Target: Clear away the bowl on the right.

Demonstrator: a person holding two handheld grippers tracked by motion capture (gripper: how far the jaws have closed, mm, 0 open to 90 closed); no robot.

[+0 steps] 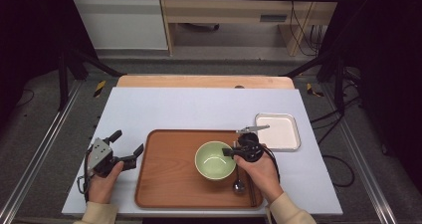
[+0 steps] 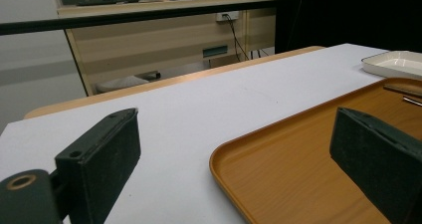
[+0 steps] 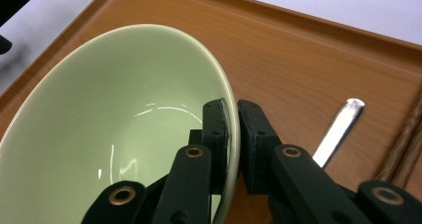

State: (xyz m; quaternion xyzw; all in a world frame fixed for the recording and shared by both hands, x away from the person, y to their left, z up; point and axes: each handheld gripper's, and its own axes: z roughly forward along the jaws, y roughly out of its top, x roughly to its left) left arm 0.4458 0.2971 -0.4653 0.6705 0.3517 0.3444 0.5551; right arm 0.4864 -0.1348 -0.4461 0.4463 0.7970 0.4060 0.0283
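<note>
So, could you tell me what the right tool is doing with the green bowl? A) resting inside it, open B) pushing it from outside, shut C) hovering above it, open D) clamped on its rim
D: in the right gripper view the right tool has one jaw inside and one outside the bowl, closed on its rim.

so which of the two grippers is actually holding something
The right gripper: its jaws are shut on the rim of the green bowl on the wooden tray. The left gripper is open, holding nothing.
</note>
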